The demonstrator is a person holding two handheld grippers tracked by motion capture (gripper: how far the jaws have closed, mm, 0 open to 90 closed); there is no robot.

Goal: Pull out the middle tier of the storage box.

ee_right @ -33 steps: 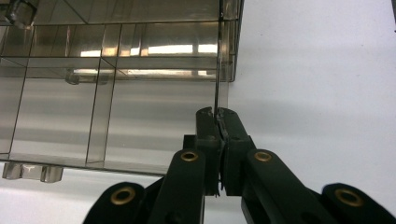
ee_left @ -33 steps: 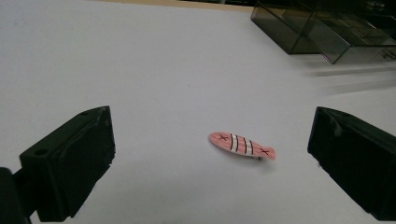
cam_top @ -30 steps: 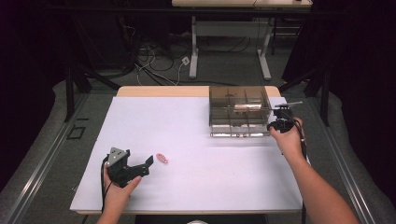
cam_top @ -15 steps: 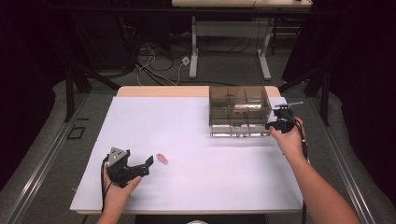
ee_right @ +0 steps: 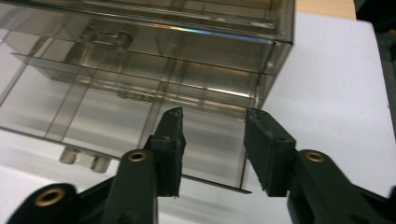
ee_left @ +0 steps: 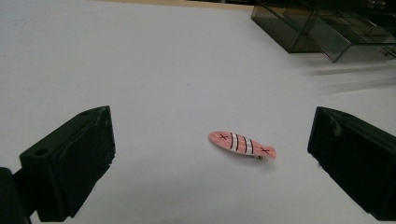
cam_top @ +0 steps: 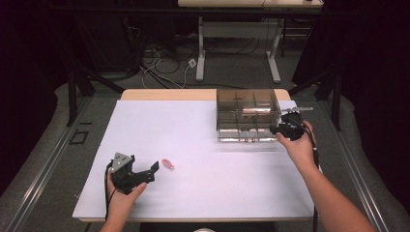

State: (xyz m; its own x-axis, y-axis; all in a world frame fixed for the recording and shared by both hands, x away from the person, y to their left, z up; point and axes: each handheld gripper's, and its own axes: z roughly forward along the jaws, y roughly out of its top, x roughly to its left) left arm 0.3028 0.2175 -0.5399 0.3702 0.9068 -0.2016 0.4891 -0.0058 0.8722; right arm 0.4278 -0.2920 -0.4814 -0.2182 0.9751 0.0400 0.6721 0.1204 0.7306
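Since 1 second ago, right gripper (ee_right: 212, 149) has been opening beside the drawer box (cam_top: 247, 115), nothing between; left gripper (ee_left: 210, 158), spread, frames the pink fish clip (ee_left: 242, 144).

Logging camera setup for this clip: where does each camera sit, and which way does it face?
High view: above the table's near edge, facing forward-down; both forearms, left gripper, right gripper.
Left gripper view: on that gripper, facing the pink clip; open jaws.
Right gripper view: facing the box; jaws just been opening, nothing between.
Shared: box, white table.
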